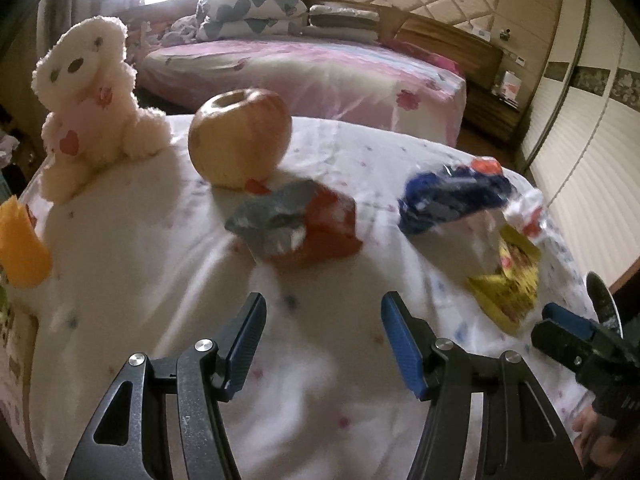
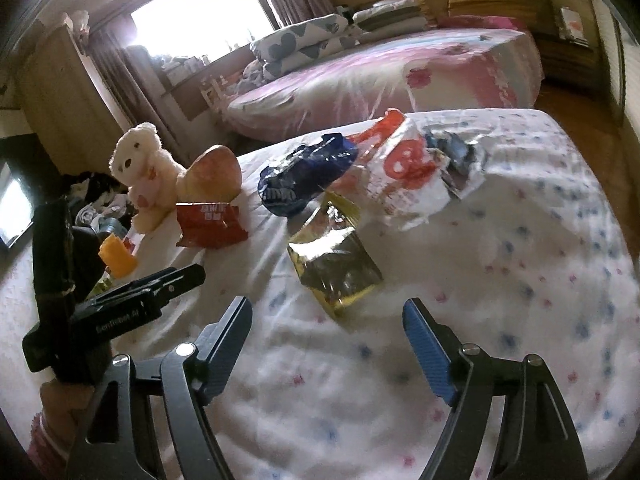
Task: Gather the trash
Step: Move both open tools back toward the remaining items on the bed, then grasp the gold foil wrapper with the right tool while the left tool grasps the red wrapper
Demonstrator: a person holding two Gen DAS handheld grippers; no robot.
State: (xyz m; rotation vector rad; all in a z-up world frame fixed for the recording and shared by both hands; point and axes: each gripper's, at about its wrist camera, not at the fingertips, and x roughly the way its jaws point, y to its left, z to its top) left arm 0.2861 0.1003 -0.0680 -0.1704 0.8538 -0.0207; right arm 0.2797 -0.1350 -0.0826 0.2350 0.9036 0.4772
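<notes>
Both grippers empty, left gripper (image 1: pixel 322 340) parted, right gripper (image 2: pixel 328 342) parted over the sheet (image 2: pixel 500 280); only right wrist view shows the white plastic bag (image 2: pixel 404 168) whole behind the yellow wrapper (image 2: pixel 334 268).

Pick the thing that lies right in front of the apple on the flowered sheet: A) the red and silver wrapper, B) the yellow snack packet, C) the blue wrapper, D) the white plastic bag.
A: the red and silver wrapper lies crumpled on the sheet right at the foot of the apple, while the other trash lies further to the right.
</notes>
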